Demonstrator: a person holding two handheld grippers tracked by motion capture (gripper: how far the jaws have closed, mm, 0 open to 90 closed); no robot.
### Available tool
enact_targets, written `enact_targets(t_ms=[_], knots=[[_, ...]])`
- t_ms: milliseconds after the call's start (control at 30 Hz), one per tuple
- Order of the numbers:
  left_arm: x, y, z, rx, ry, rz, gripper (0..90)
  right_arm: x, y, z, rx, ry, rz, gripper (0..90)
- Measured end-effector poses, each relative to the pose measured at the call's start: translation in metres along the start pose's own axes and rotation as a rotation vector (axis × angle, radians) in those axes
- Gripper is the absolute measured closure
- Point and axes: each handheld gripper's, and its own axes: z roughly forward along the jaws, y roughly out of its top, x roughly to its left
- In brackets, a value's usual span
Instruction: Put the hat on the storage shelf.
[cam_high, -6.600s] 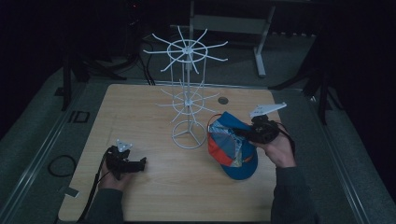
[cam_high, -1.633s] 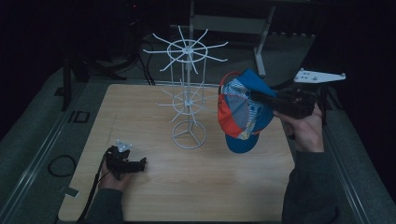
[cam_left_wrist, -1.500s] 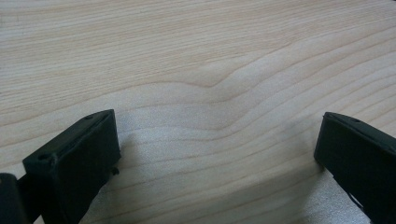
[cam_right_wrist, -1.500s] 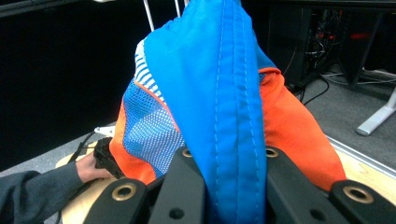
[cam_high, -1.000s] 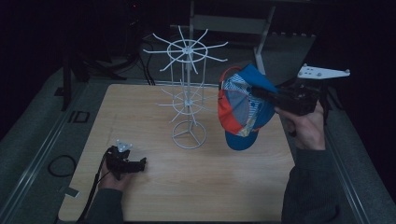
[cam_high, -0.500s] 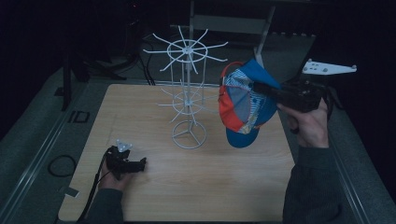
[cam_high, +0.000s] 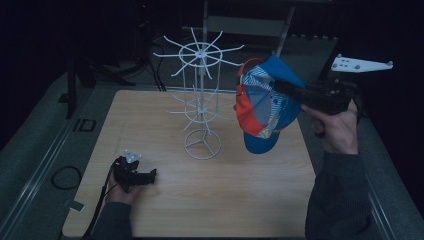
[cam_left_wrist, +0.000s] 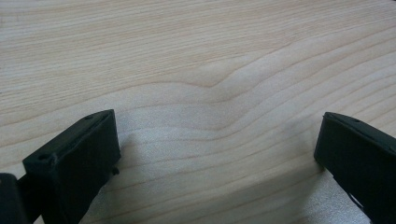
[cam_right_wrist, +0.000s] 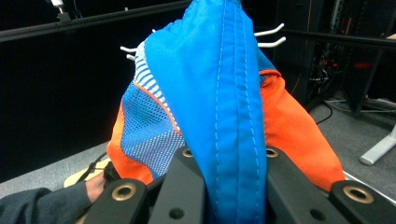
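Observation:
A blue, orange and striped cap (cam_high: 262, 107) hangs in the air above the table's right side, beside the white wire rack (cam_high: 200, 100). My right gripper (cam_high: 280, 87) is shut on the cap's blue top fabric (cam_right_wrist: 226, 93), with the brim hanging down. White rack prongs (cam_right_wrist: 268, 37) show just behind the cap in the right gripper view. My left gripper (cam_high: 150, 176) rests low at the table's front left, its jaws standing wide apart over bare wood (cam_left_wrist: 210, 93) with nothing between them.
The wooden table (cam_high: 150, 115) carries the rack at its centre. Dark floor, cables (cam_high: 62, 175) and stand legs surround it. A grey three-cornered plate (cam_high: 362, 64) sits on the right gripper.
The right gripper lifted the cap off the table, raised it beside the rack and has edged it up and toward the upper prongs. The left gripper stayed still.

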Motion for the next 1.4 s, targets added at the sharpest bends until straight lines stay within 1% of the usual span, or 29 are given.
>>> enact_targets(t_ms=[167, 267, 400, 500, 667, 733, 800, 933, 1000, 1067, 1100, 1233, 1300, 1400], knots=[[0.0, 0.0, 0.0, 0.0, 0.0, -0.001, 0.2, 0.001, 0.003, 0.003, -0.004, 0.003, -0.001, 87.5], [0.0, 0.0, 0.0, 0.0, 0.0, -0.001, 0.2, 0.001, 0.004, 0.009, -0.011, 0.009, 0.0, 87.5], [0.0, 0.0, 0.0, 0.0, 0.0, 0.0, 0.2, -0.002, 0.003, 0.024, 0.004, 0.019, 0.012, 87.5], [0.0, 0.0, 0.0, -0.001, 0.001, 0.0, 0.2, -0.005, -0.001, 0.038, 0.016, 0.038, 0.029, 87.4], [0.0, 0.0, 0.0, 0.0, 0.001, 0.001, 0.2, -0.006, -0.012, 0.064, 0.078, 0.042, 0.041, 85.6], [0.0, 0.0, 0.0, 0.004, -0.001, 0.005, 0.2, -0.008, -0.018, 0.071, 0.118, 0.032, 0.051, 80.6], [0.0, 0.0, 0.0, 0.002, 0.0, 0.004, 0.2, -0.009, -0.024, 0.075, 0.16, 0.01, 0.046, 71.2], [0.0, 0.0, 0.0, 0.002, 0.0, 0.005, 0.2, -0.007, -0.033, 0.08, 0.245, -0.062, 0.02, 49.0], [0.0, 0.0, 0.0, 0.003, -0.001, 0.005, 0.2, -0.007, -0.037, 0.08, 0.267, -0.098, 0.011, 40.0], [0.0, 0.0, 0.0, 0.002, 0.0, 0.004, 0.2, -0.007, -0.04, 0.08, 0.282, -0.141, 0.005, 33.2], [0.0, 0.0, 0.0, 0.003, -0.001, 0.005, 0.2, -0.007, -0.043, 0.079, 0.285, -0.158, 0.003, 30.3], [0.0, 0.0, 0.0, 0.003, -0.001, 0.005, 0.2, -0.011, -0.053, 0.077, 0.295, -0.186, 0.019, 23.2], [0.0, 0.0, 0.0, 0.003, -0.001, 0.005, 0.2, -0.013, -0.058, 0.077, 0.302, -0.189, 0.033, 21.0], [0.0, 0.0, 0.0, 0.002, 0.0, 0.005, 0.2, -0.016, -0.064, 0.077, 0.313, -0.194, 0.04, 19.4]])
